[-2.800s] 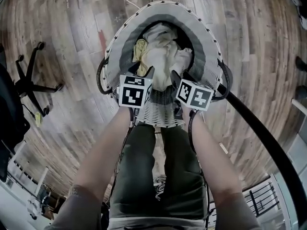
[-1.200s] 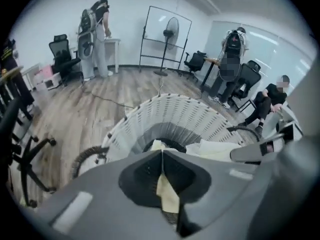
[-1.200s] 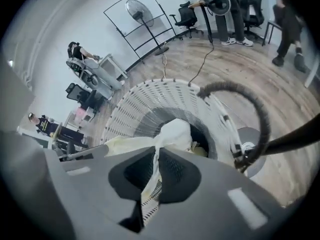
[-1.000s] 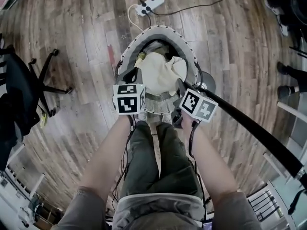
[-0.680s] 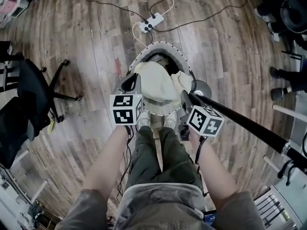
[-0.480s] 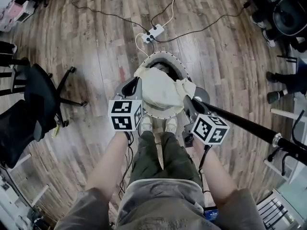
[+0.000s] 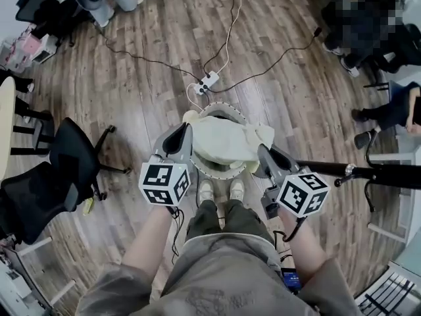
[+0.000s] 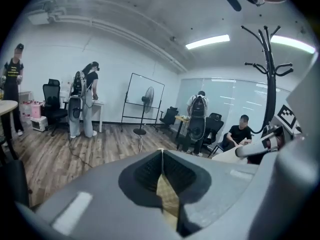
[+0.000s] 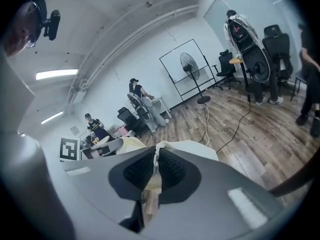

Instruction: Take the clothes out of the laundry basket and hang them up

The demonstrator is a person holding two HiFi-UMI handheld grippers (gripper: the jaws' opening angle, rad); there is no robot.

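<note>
- The left gripper (image 8: 161, 155) has its jaws pressed together on a thin edge of the cream garment (image 7: 227, 143). Only a sliver of cloth shows between the pads.
- The right gripper (image 9: 155, 159) is closed too, with a small whitish bunch of the same cloth pinched between its jaws.
- In the head view the garment is stretched between the two grippers, above the laundry basket (image 7: 217, 174). The basket stands on the wooden floor just ahead of the person's shoes (image 7: 218, 191).
- The cloth covers most of the basket's opening, so I cannot tell whether more clothes lie beneath.
- Both grips look narrow. Spreading the grippers further or a sharp tug could pull the fabric out of one pinch, and that side would fall onto the basket or floor.
- The hanging part sits near the rim. If it snags there, it could drag or tip the basket.
- The dark pole (image 7: 368, 173), probably the hanging stand, lies close beside the right gripper, and a careless swing could knock it.
- A power strip (image 7: 208, 82) and its cables lie beyond the basket, so a step forward risks a trip.
</note>
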